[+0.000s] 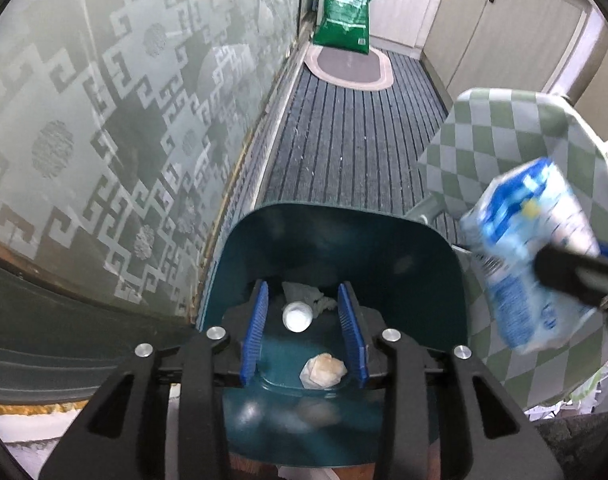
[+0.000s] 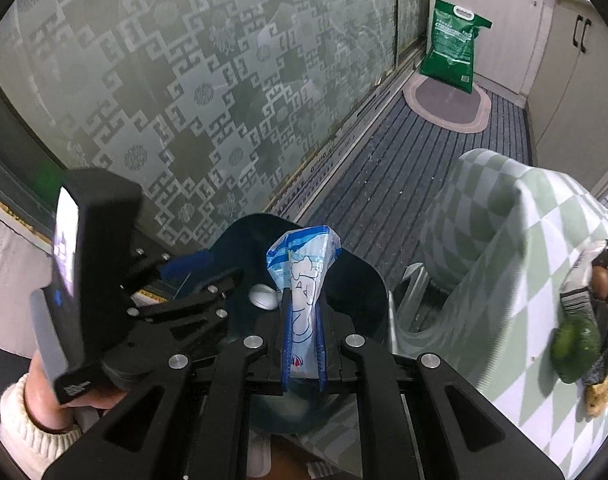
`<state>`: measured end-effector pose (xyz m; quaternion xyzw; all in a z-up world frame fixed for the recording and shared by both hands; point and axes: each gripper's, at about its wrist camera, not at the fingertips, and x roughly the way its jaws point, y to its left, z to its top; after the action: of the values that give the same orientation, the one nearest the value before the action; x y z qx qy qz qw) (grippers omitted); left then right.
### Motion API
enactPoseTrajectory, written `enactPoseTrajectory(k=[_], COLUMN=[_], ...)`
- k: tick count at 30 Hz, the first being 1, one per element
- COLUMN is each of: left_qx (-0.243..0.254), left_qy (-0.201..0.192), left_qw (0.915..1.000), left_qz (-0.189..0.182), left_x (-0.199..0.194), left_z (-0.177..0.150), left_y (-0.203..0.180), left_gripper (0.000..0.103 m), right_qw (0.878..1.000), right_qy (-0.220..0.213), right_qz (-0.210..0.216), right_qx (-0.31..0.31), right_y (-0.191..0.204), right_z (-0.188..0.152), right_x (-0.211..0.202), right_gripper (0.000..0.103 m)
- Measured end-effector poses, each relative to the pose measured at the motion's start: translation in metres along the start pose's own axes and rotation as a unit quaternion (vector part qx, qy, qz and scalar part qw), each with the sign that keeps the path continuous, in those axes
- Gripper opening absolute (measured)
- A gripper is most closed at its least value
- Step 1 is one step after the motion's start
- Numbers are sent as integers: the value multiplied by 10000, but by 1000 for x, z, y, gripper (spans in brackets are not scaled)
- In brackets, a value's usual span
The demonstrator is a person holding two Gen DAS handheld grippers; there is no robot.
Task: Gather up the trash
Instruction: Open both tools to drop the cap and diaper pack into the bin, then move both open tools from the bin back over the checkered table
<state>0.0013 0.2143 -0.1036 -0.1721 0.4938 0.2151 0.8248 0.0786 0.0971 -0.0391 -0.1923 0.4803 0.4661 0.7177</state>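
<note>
A dark teal bin [image 1: 344, 240] stands on the floor beside the glass door. Inside it lie a white round piece [image 1: 297, 317], a crumpled paper wad [image 1: 323, 370] and some grey scrap [image 1: 308, 294]. My left gripper [image 1: 302, 292] hangs open over the bin's mouth, with nothing between its blue pads. In the right wrist view it sits at the left [image 2: 199, 276], held by a hand [image 2: 63, 396]. My right gripper [image 2: 302, 300] is shut on a blue-and-white plastic wrapper [image 2: 304, 276], which stands up over the bin [image 2: 364, 292]. The left wrist view shows that wrapper [image 1: 532, 256] blurred at the right.
A green-and-white chequered cloth [image 2: 524, 240] covers a surface right of the bin, with a snack packet and a green item [image 2: 576, 340] on it. A frosted patterned glass door [image 1: 103, 120] runs along the left. Further on are striped carpet, an oval mat [image 1: 350, 68], a green bag [image 1: 350, 8] and cabinets [image 1: 504, 28].
</note>
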Motion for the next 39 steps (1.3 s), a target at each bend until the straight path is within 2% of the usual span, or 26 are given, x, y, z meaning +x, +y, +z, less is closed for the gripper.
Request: enactPoseTrajectory(k=[10,20,21,23,27,29,31,36,39], left_qx=[-285,-405,-436,-433,-338,-291,-239,-234,-260], left_qy=[-865,-1884,-1984,-2164,-2511,-2666,-2829,-3259,-3394], left_qw=[9958,9808,9785,9744,9658,9616,9567,9412,9352], left_qz=[-109,-288,-356,-428,-555,-582,-635,-856,-982], left_x=[-36,-74,-78,-85,-98,-103,-108,-124,-129], left_z=[10,16,16,15,13,12,10,8,6], left_y=[9,11,13,13,6,3,0,-2,-1], left_gripper=[47,58,61,62,72,74,77,83,87], right_qw=[9996,9990,9990,9990,9992,9993,9995,9989,9976], right_qy=[252,402,398,379,210,117,-20,-345,-633], right_qz=[49,150,167,217,292,271,160,156,118], right_qx=[-89,-147,-133,-110,-200,-225,-286,-288,-257], right_y=[7,13,12,12,17,17,17,11,5], right_z=[-3,-9,-9,-9,-9,-9,-9,-10,-12], right_x=[15,22,22,21,12,7,0,-18,-34], right_gripper=[12,13,16,43,48,55,58,61,66])
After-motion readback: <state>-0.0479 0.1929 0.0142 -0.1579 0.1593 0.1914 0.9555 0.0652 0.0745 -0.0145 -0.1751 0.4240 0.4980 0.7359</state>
